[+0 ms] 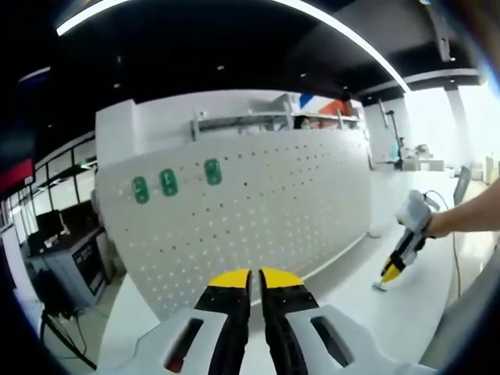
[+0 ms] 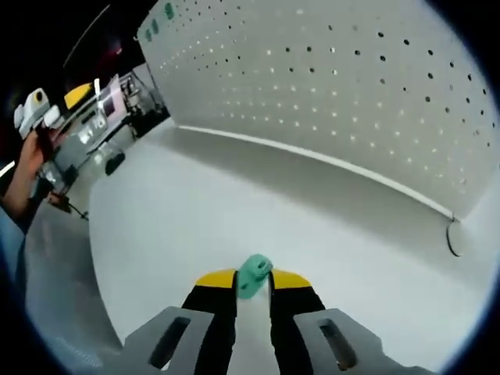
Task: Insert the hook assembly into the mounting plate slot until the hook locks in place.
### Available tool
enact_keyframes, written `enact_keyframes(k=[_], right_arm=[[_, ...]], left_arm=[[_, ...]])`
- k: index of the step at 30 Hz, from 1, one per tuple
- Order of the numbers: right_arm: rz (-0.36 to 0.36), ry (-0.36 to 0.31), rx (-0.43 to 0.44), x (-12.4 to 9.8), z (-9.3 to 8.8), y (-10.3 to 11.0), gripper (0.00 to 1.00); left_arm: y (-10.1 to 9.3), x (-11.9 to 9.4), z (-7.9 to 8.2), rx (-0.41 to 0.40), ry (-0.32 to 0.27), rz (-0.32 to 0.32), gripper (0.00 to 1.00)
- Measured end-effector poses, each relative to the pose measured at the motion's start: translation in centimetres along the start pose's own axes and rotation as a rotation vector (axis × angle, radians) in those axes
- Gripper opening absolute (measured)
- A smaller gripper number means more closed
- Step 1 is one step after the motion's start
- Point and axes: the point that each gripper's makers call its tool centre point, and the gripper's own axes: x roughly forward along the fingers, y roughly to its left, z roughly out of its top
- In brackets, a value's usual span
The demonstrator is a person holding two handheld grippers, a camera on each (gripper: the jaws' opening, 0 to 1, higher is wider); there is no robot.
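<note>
Two claws are working over a white surface (image 1: 367, 312). The right claw (image 2: 253, 279) is clamping a green hook (image 2: 254, 275) between its tips, low over the surface. The left claw (image 1: 255, 278), jaws nearly together, is facing the white pegboard (image 1: 266, 203) ahead, three green hooks (image 1: 168, 183) hanging upper left under a dark ceiling.

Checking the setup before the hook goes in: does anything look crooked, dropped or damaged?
Nothing stands out. Three green hooks sit in an even row high on the pegboard. The right gripper holds another green hook between its fingers above the white table. The left gripper is nearly shut and empty.
</note>
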Motion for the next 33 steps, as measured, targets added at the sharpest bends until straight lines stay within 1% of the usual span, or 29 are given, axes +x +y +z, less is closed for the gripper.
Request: enact_keyframes(k=[5,10,11,16,33], right_arm=[[-0.003,0.038,0.023,0.3,-0.1,-0.2,0.12],[-0.008,0.074,0.077,0.5,-0.1,-0.6,0.08],[-0.012,0.09,0.098,0.5,-0.3,-0.6,0.07],[-0.007,0.114,0.115,0.8,-0.7,-0.4,0.07],[-0.005,0.135,0.149,1.3,-0.8,-0.2,0.03]], left_arm=[[0.1,-0.1,-0.1,-0.001,0.001,0.001,0.05],[0.1,-0.2,-0.2,-0.004,0.001,-0.002,0.05],[0.1,-0.2,-0.2,-0.004,0.001,-0.002,0.05],[0.0,-0.2,-0.3,-0.005,0.0,-0.006,0.04],[0.2,-0.4,-0.6,-0.007,0.005,-0.01,0.04]])
